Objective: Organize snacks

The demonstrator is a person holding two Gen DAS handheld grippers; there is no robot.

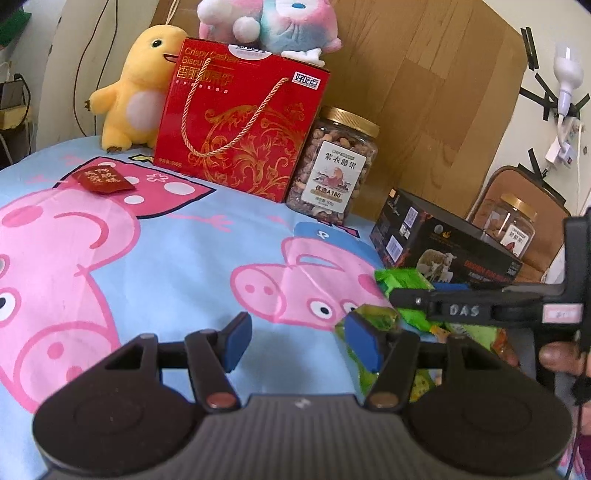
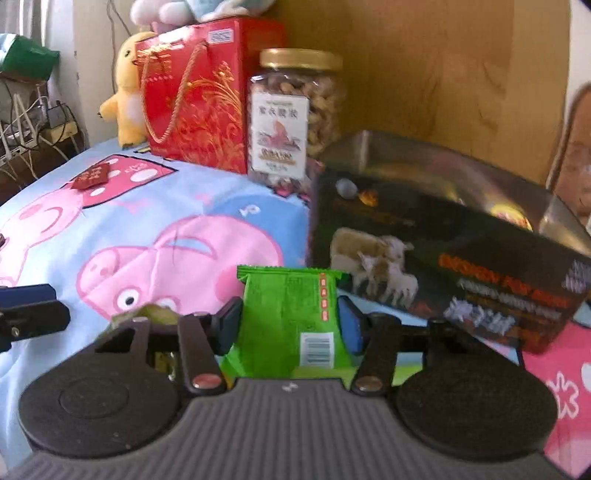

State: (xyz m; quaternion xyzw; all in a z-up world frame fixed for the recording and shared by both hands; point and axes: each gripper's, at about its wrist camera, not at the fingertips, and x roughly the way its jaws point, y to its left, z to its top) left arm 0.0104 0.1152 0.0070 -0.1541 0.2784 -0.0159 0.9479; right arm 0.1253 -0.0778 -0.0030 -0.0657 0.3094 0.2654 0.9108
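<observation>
Presently the right tool (image 2: 290,325) pinches a green snack packet (image 2: 291,317) beside the open black tin (image 2: 443,258), the left tool (image 1: 295,341) stands spread and empty, and the red packet (image 1: 101,179) remains loose.

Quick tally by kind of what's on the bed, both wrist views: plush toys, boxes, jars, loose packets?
Plush toys: 2, yellow duck, pink-blue plush
Boxes: 2, red gift box, black box
Nut jars: 1 on the bed; another sits behind the black box
Loose packets: at least 3, red packet, green packet, more underneath
Total: at least 8
</observation>
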